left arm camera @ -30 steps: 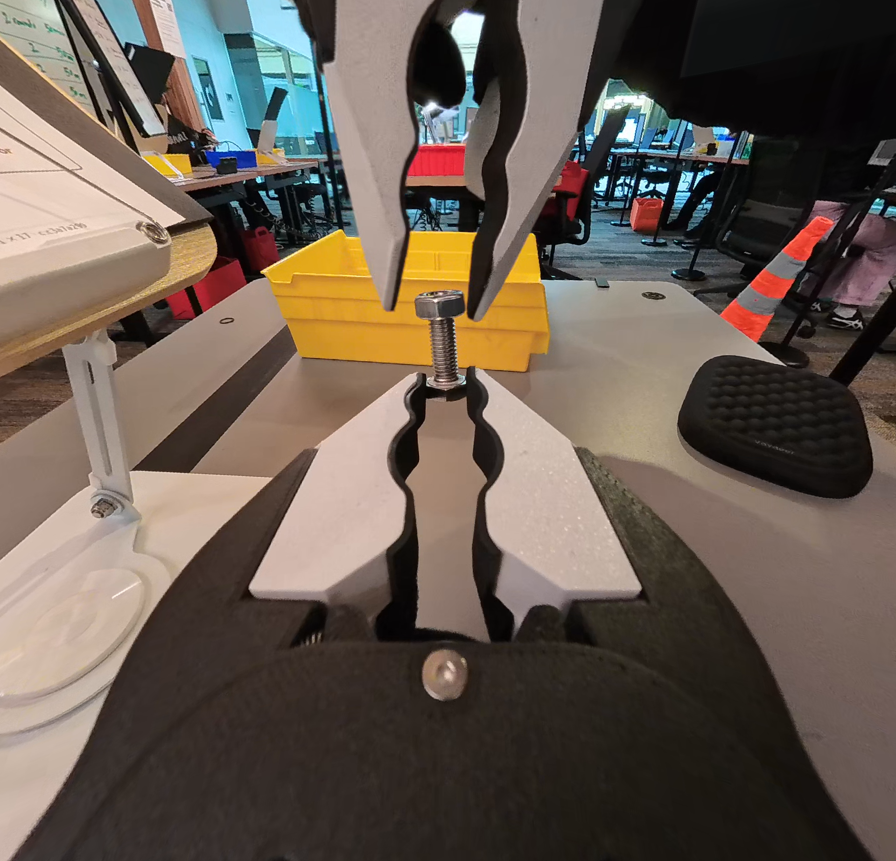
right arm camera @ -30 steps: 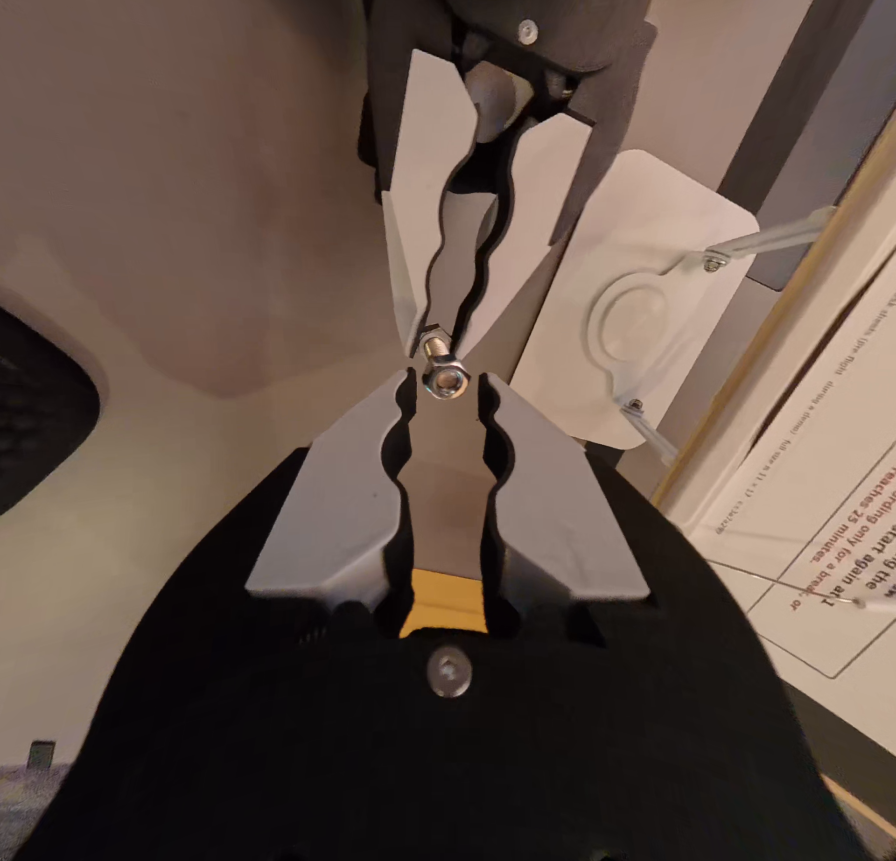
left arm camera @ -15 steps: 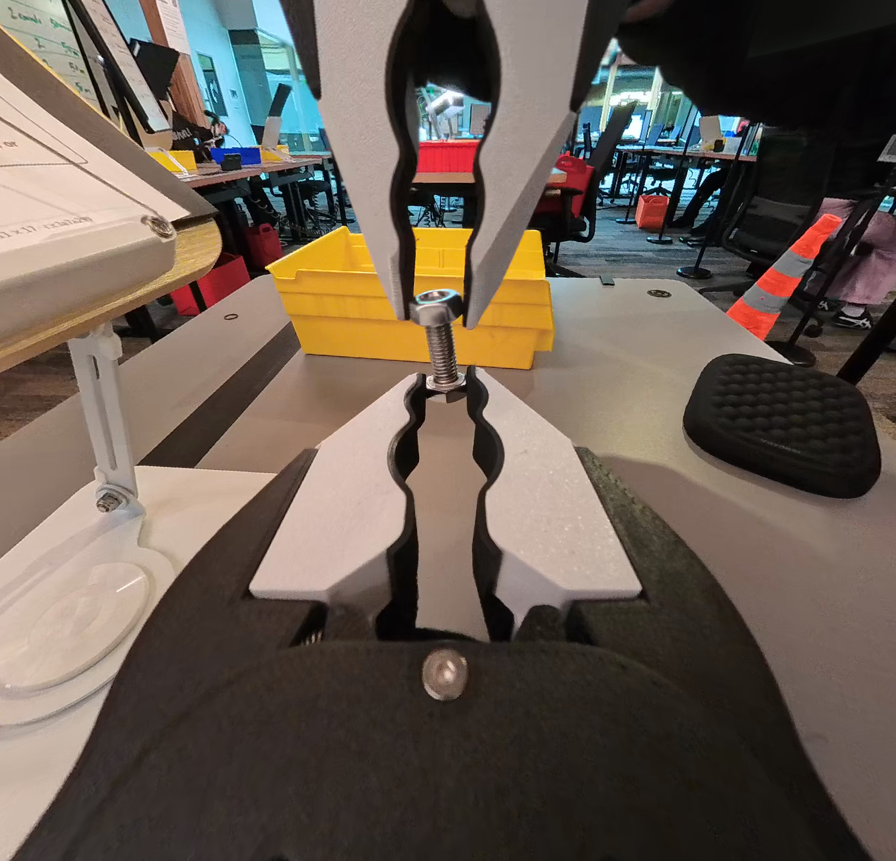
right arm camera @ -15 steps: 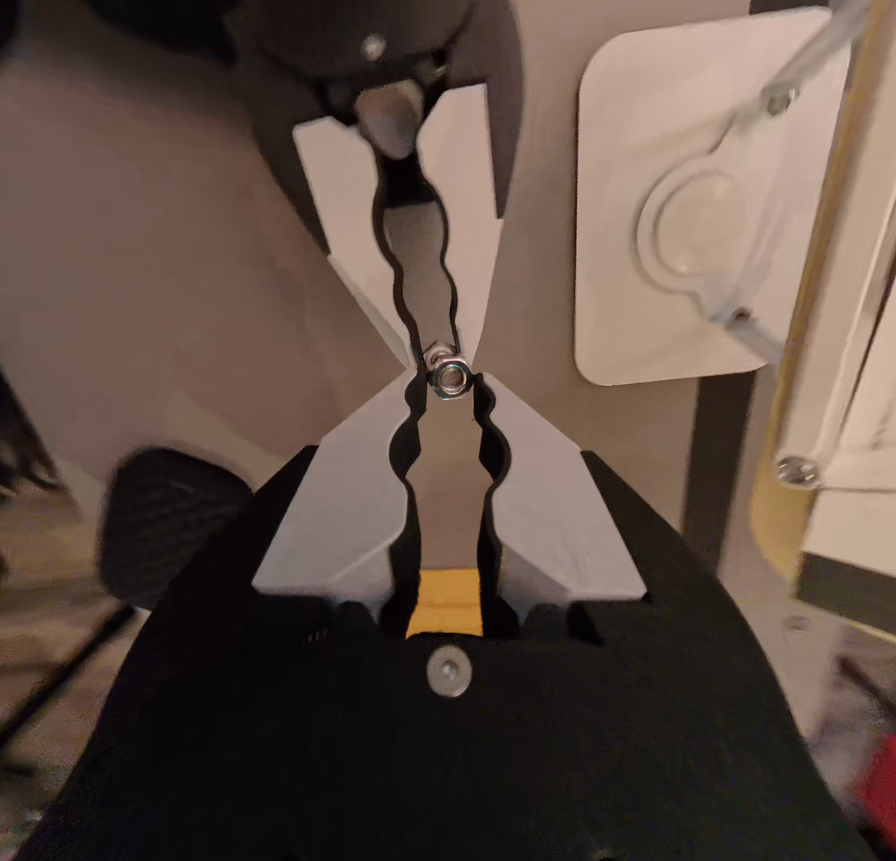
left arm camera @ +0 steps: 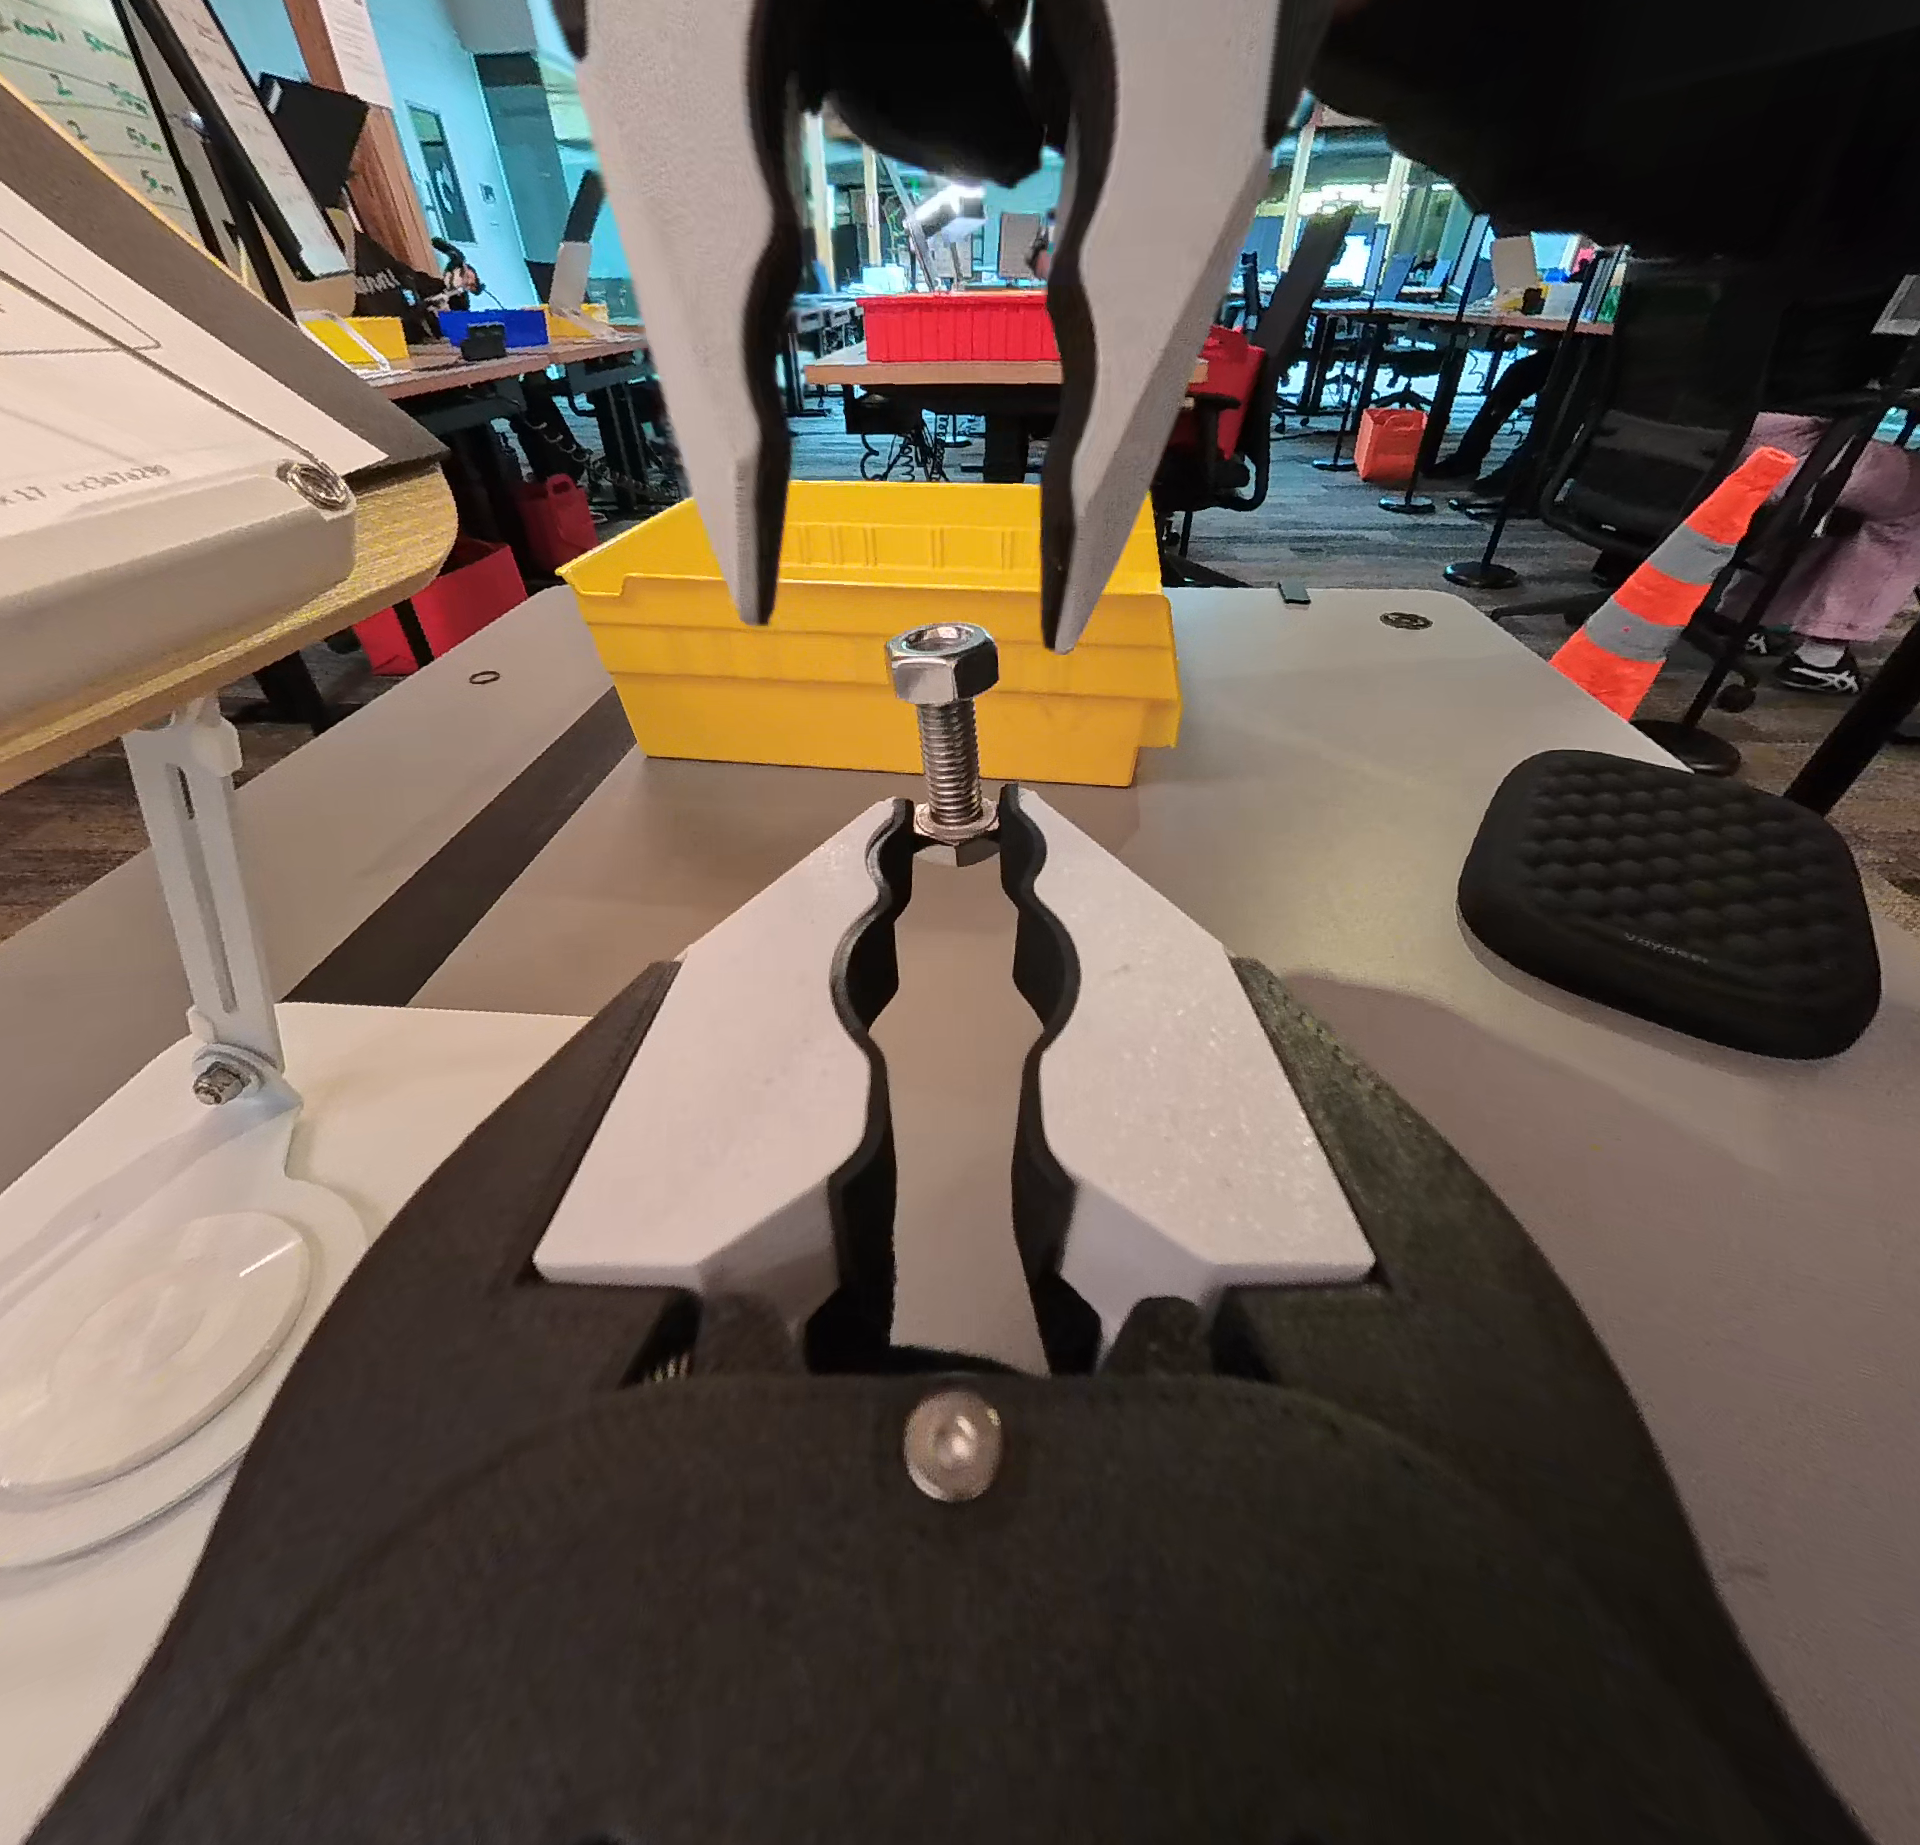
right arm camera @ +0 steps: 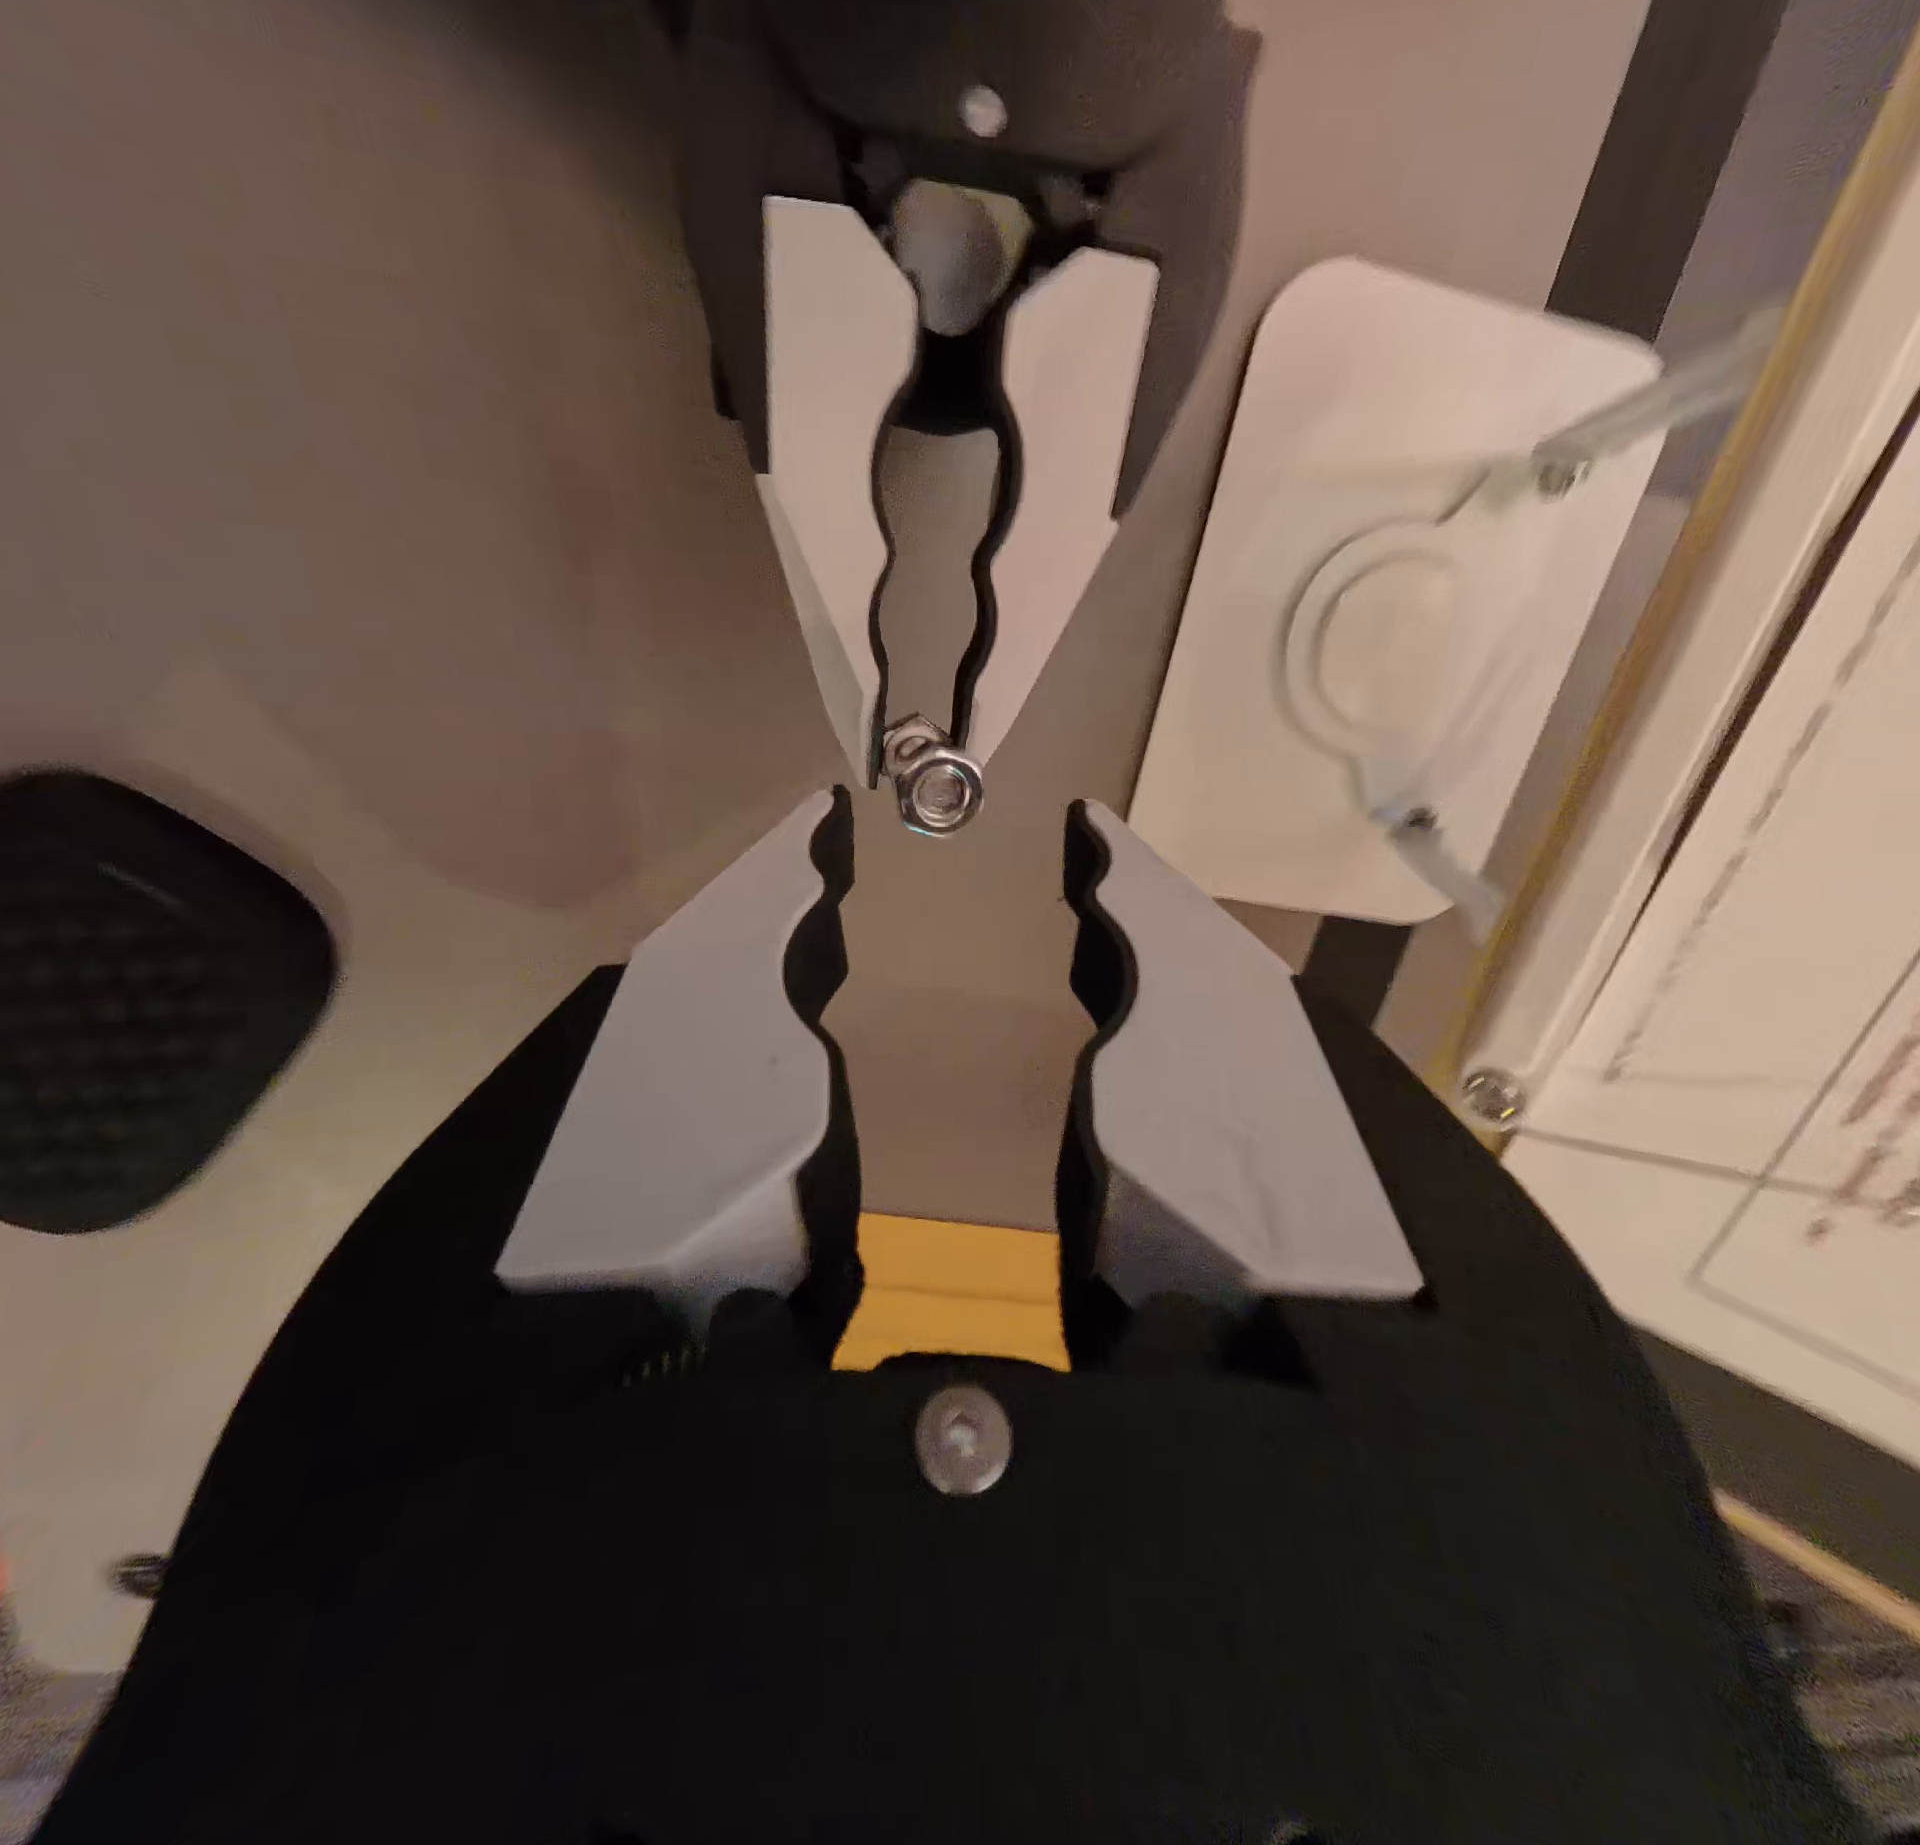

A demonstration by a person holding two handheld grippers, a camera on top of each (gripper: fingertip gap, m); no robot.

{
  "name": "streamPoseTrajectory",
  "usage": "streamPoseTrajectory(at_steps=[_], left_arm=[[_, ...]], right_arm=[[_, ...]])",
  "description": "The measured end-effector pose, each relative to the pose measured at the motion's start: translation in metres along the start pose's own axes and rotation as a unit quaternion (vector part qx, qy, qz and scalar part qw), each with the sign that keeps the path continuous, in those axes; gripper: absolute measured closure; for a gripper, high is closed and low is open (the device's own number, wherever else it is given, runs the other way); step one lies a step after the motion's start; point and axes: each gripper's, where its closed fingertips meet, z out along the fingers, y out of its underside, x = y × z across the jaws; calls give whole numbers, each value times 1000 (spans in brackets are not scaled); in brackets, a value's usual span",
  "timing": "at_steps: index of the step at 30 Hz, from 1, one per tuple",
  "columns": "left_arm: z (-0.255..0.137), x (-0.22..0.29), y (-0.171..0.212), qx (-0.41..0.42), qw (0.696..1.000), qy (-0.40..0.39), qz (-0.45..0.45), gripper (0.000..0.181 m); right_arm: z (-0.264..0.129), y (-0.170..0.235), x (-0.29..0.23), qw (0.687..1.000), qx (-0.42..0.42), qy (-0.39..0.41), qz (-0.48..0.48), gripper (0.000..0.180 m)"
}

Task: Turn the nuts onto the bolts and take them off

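The left gripper (left arm camera: pixel 951 834) pinches the bolt (left arm camera: pixel 948 761) by its head and holds it upright above the table (left arm camera: pixel 1558 1276), with the nut (left arm camera: pixel 941 663) sitting at the top of the thread. The right gripper (left arm camera: pixel 902 634) hangs above with its jaws spread and empty, clear of the nut (a regrip between turns, I judge). Next it must close squarely on the nut's flats. Which way the nut is being turned cannot be told, and the right wrist view is blurred.

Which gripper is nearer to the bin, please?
Right. The right gripper hangs open above the nut, just in front of the yellow bin; the left gripper, shut on the bolt, sits farther back.
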Motion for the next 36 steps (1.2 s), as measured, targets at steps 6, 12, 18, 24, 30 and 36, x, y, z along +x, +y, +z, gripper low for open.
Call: streamPoseTrajectory(at_steps=[6, 12, 18, 24, 30, 36], left_arm=[[0, 1, 0, -1, 1000, 2, 0, 166], [2, 2, 2, -5, 1000, 1, 3, 166], [2, 1, 3, -8, 1000, -2, 4, 166], [3, 1, 6, -13, 1000, -1, 4, 166], [3, 2, 3, -8, 1000, 2, 2, 166], [3, 2, 3, -8, 1000, 4, 3, 166]], right_arm=[[4, -2, -7, 992, -21, 16, -121, 153], [8, 0, -7, 993, -20, 10, -112, 164], [9, 3, -5, 998, -8, -20, 58, 164], [11, 3, -8, 972, 13, -61, 225, 163], [1, 2, 0, 995, 10, -10, 97, 131], [4, 6, -1, 997, -18, 24, -72, 139]])
